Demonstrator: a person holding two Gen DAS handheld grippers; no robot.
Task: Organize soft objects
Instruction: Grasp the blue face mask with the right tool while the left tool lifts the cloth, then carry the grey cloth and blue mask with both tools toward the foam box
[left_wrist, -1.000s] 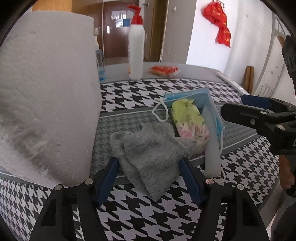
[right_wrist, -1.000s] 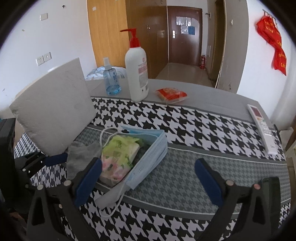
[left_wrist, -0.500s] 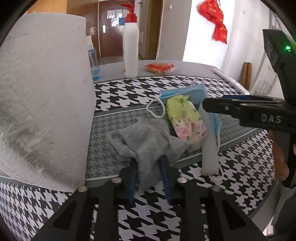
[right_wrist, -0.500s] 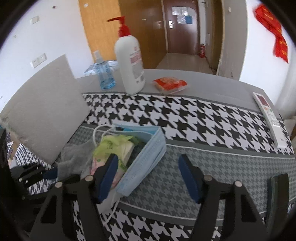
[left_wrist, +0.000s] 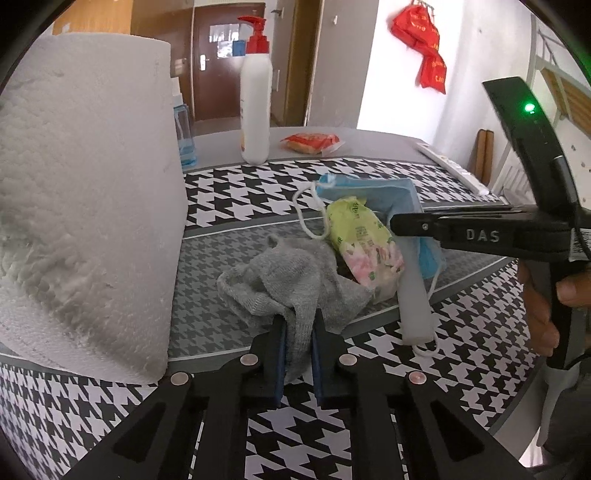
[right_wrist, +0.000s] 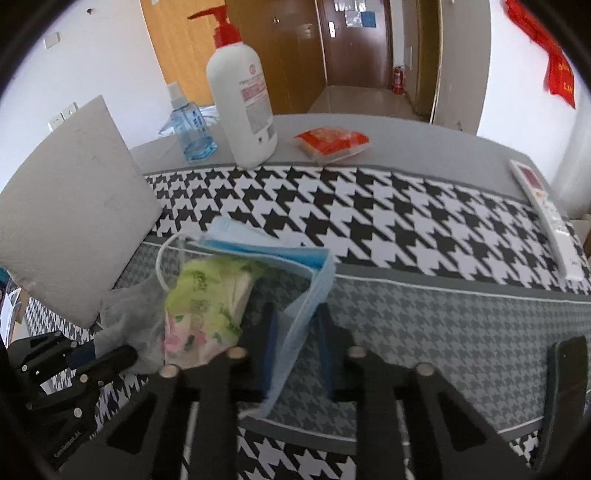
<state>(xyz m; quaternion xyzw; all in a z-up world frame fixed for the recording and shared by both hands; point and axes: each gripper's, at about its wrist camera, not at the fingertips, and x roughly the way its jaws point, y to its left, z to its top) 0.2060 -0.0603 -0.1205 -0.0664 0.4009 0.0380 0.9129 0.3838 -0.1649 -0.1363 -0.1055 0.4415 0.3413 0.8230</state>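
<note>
At the left edge of the table (right_wrist: 406, 140), with its black-and-white houndstooth cloth (right_wrist: 369, 206), stands the big white paper-towel roll (left_wrist: 81, 192). Just right of it your left gripper (left_wrist: 298, 332) is clamped on a fold of the crumpled grey knitted sock (left_wrist: 288, 280), blue pads pressed tight against the fabric on both sides. Touching the sock's right side lies the green-and-pink soft tissue pack (left_wrist: 362, 243), resting inside the folded light-blue surgical face mask (right_wrist: 295, 266) on the cloth's grey middle band. Your right gripper (right_wrist: 295, 332) has just been closing on the mask's right-hand edge, which runs between its jaws; they look nearly together on it. Along the far edge stand a small blue spray bottle (right_wrist: 190, 125) and a white pump bottle with red top (right_wrist: 240, 99), then a red snack packet (right_wrist: 330, 142); a white remote (right_wrist: 546, 218) lies at the right edge.
</note>
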